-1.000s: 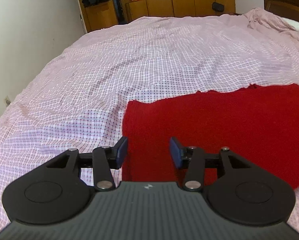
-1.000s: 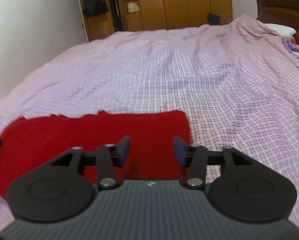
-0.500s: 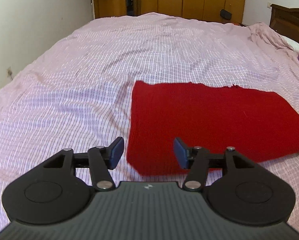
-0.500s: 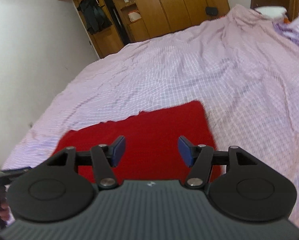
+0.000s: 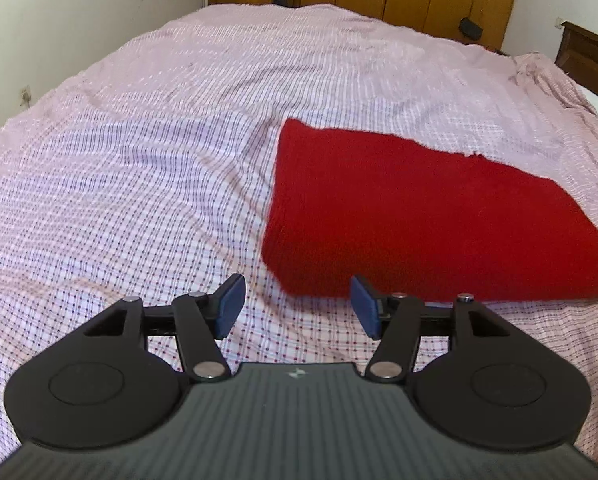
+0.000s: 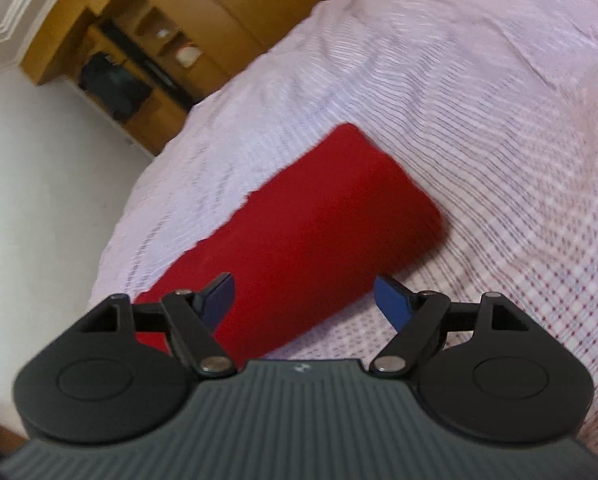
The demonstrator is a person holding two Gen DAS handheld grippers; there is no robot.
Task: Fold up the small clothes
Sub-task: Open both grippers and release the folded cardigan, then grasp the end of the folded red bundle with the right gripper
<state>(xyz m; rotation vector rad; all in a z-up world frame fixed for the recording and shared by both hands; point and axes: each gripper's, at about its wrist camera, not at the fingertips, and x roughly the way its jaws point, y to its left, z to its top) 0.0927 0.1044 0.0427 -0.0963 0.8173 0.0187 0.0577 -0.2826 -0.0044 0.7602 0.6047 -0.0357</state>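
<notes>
The red garment lies folded into a flat rectangle on the checked bedsheet, right of the middle in the left view. The left gripper hangs just before its near left corner, jaws wide and empty. The right gripper is tilted above the near edge, also wide, holding nothing. For another fold, I think each gripper should pinch one near corner fully, taking all layers, and lift evenly.

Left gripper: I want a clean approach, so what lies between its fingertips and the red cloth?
Only bare checked bedsheet separates the open left gripper from the red cloth, as the left wrist view shows.
</notes>
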